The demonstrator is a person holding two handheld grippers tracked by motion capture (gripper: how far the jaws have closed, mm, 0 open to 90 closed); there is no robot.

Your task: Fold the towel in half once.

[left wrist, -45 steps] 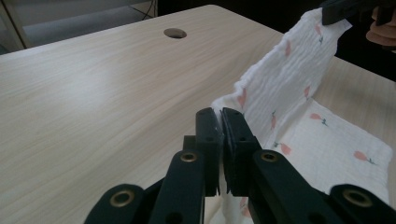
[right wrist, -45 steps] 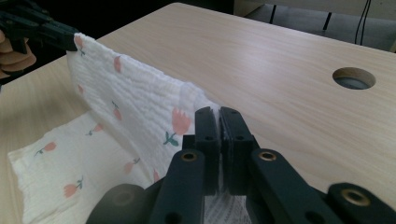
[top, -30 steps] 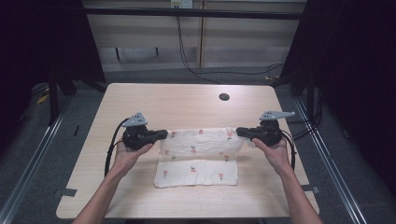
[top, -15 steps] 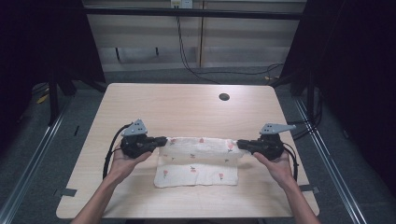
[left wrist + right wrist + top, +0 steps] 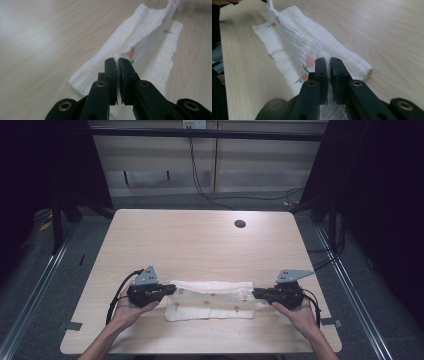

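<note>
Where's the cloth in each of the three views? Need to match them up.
High view: cloth lies near the table's front edge, stretched between the two tools.
Left gripper view: cloth runs from the jaws up to the top right.
Right gripper view: cloth runs from the jaws up to the top left.
Shared landmark: its orange flower print.

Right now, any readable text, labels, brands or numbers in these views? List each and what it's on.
None readable.
The cloth carries only small printed flowers, no lettering.
The table is plain wood grain with a dark round hole, no marking.
The left gripper and right gripper show bare black jaws with brass rivets, no brand or number.
A fitting on the back wall is too small to tell whether it bears text.
</note>
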